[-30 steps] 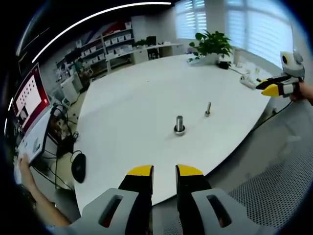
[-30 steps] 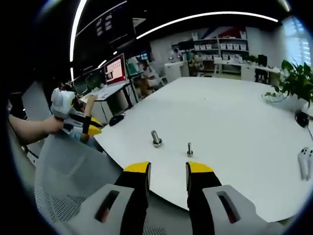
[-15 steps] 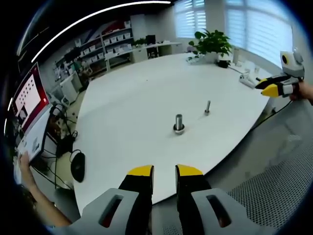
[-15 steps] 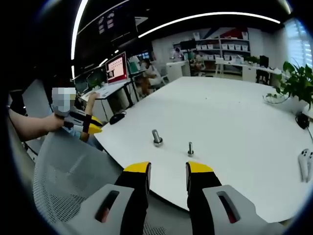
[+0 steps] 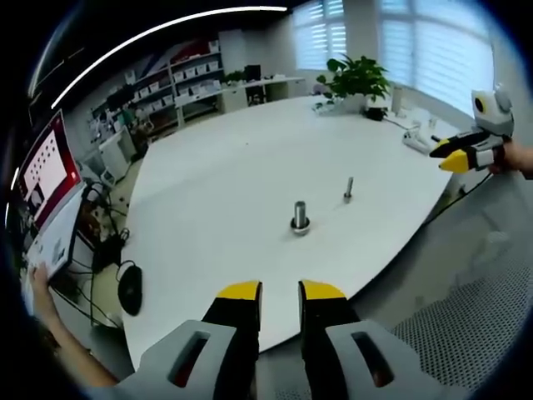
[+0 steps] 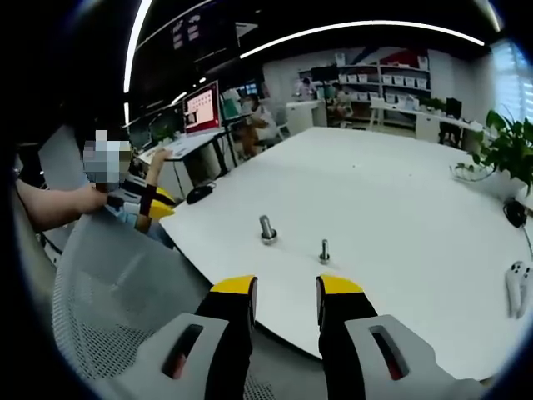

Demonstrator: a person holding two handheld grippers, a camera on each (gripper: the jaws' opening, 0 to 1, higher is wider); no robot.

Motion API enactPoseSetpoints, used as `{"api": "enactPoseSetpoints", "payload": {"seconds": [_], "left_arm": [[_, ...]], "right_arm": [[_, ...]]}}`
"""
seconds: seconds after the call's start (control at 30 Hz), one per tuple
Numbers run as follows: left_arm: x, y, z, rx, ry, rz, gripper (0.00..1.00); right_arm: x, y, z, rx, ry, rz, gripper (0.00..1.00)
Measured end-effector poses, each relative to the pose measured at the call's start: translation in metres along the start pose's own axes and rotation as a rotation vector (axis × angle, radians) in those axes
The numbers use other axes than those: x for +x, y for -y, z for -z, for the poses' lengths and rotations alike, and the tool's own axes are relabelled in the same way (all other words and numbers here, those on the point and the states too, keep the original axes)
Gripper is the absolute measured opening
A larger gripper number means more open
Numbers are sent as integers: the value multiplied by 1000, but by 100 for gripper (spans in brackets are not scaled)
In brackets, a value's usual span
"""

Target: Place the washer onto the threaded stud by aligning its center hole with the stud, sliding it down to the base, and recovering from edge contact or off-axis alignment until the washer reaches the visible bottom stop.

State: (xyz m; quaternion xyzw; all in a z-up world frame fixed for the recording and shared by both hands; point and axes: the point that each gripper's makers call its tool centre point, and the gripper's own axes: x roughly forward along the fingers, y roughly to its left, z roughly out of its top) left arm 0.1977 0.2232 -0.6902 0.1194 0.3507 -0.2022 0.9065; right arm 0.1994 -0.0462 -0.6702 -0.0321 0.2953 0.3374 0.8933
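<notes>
A thick metal stud [image 5: 300, 217] stands upright on the white table [image 5: 225, 175], with a wider ring around its base. A thinner stud [image 5: 348, 189] stands to its right. The right gripper view shows the thick stud [image 6: 267, 229] and the thin one [image 6: 324, 251] side by side. My left gripper [image 5: 280, 292] hovers off the table's near edge, jaws apart and empty. My right gripper [image 6: 285, 287] hangs the same way, open, short of the table edge. Each gripper appears in the other's view: the right gripper [image 5: 450, 156] in a hand, the left gripper [image 6: 154, 208] at a forearm's end.
Grey mesh chair backs [image 5: 466, 325] [image 6: 108, 292] lie under both grippers. A black mouse [image 5: 131, 289] and a monitor [image 5: 46, 171] are on a side desk. A potted plant [image 5: 354, 75] and white controllers [image 6: 520, 283] sit on the table's far parts. Shelves line the back wall.
Both views have drifted slightly with the hands. The studs stand where they were. Neither gripper has taken hold of anything or changed its jaw gap.
</notes>
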Motion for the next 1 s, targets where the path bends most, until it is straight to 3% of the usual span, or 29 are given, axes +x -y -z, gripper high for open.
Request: {"api": "enactPoseSetpoints", "payload": {"seconds": [0.13,0.4,1.0], "left_arm": [[0,5,-1,15,8,18,16],[-2,11,-7,21,42,45,16],[-7,19,-20,35,111,83,16]], "right_arm": [[0,2,4,33,-14,1,31],[2,3,14,-10,-72,15,31],[0,11,16,-19,-81,50,31]]}}
